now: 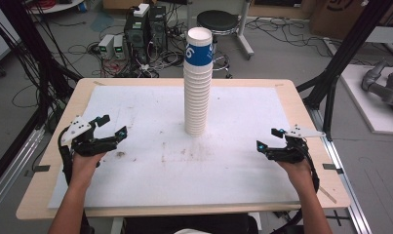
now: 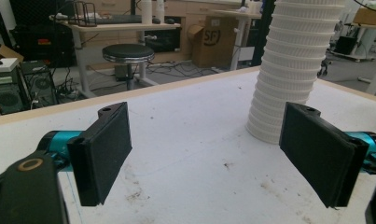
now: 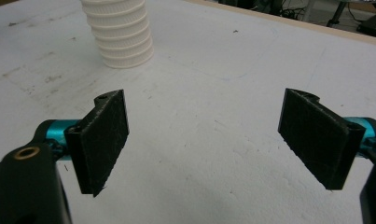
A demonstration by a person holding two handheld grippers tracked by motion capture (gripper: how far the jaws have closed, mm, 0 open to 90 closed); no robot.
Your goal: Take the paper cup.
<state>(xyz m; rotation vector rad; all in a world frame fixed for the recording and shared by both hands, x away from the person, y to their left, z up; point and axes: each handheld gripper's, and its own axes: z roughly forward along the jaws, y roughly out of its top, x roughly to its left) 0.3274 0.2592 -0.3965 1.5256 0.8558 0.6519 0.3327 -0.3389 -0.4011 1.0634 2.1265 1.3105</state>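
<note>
1. A tall stack of white paper cups [image 1: 197, 85], the top cup bearing a blue band, stands upright at the centre-rear of a desk [image 1: 62, 117] covered w/ a stained white sheet [image 1: 150, 165].
2. Left gripper [image 1: 109, 126] is held low over the sheet's left side, well apart from the stack; its fingers [image 2: 101, 154] stand wide apart w/ nothing between them.
3. Right gripper [image 1: 267, 139] sits over the sheet's right side, also well apart from the cups; its fingers [image 3: 101, 140] are spread wide, bare sheet between them.
4. In the left gripper view, the ribbed base of the stack rises beyond the right-hand finger, not touching it.
5. In the right gripper view, the stack base shows at upper left, far past the fingertips.
6. Behind the desk: a round black stool [image 1: 216, 20], PC towers [image 1: 146, 29] & loose cables on the floor.
</note>
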